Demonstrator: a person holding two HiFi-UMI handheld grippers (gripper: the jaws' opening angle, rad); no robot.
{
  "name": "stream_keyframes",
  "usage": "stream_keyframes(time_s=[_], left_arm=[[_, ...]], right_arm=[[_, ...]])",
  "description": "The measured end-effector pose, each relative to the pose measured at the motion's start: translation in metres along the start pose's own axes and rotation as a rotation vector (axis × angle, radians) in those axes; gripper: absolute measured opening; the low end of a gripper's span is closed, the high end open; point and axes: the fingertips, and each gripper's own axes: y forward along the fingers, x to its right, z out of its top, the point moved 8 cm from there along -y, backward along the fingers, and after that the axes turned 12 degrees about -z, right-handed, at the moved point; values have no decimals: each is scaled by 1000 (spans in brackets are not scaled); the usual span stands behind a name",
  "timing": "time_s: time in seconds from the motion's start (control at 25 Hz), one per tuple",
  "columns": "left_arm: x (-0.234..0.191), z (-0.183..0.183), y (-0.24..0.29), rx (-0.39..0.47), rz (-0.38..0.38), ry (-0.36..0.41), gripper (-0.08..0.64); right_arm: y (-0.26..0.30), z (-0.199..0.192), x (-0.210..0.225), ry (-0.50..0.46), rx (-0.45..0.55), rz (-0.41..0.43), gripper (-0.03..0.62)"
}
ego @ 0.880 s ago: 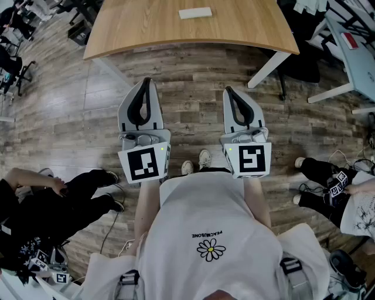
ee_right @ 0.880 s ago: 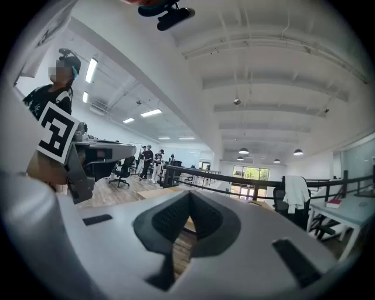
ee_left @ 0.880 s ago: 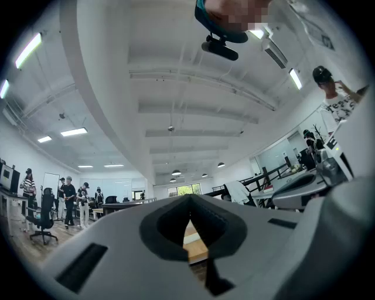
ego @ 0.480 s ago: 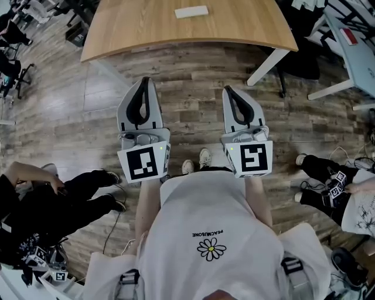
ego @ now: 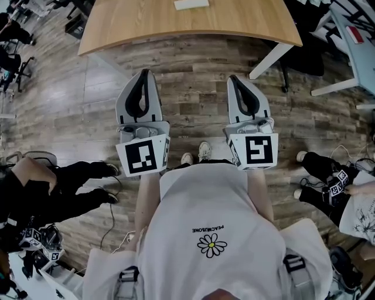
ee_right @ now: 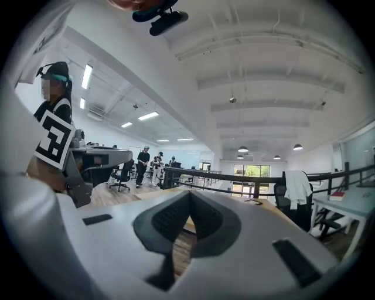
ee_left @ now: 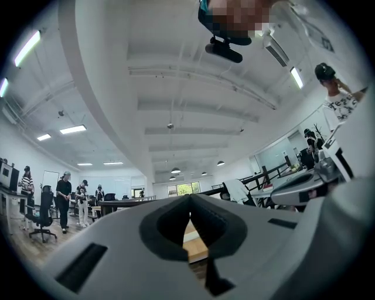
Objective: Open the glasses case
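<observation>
Glasses case (ego: 191, 4): we take it to be the pale, flat oblong lying on the wooden table (ego: 146, 26) at the top edge of the head view, partly cut by the frame. It is well apart from both tools and looks closed, though it is too small for us to make out a seam or hinge. We hold the left gripper (ego: 143, 72) and the right gripper (ego: 233, 78) side by side over the plank floor (ego: 193, 111), short of the table's near edge and pointing toward it. In each gripper view the two dark pads meet at the tip with nothing caught between them, so both grippers have their jaws together and are empty. Only a sliver of tabletop shows through the hollow behind the pads. We judge the case to be light, with a stiff, smooth shell that would skid on the tabletop if pushed from one side, and a lid held by a snap or spring hinge. We would pin the lower half by its sides with one gripper and take the lid's front lip, opposite the hinge, with the other. Which long edge carries the hinge we cannot tell.
</observation>
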Motion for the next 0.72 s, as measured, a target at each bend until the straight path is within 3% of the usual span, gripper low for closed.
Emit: stream_keyframes(time_s=[0.48, 0.72], left_arm=[[6, -4, 20, 49, 75, -32, 17], [-10, -12, 58, 87, 55, -16, 17]], right_arm=[[11, -10, 24, -26, 40, 55, 8], [44, -12, 38, -68, 50, -32, 6]])
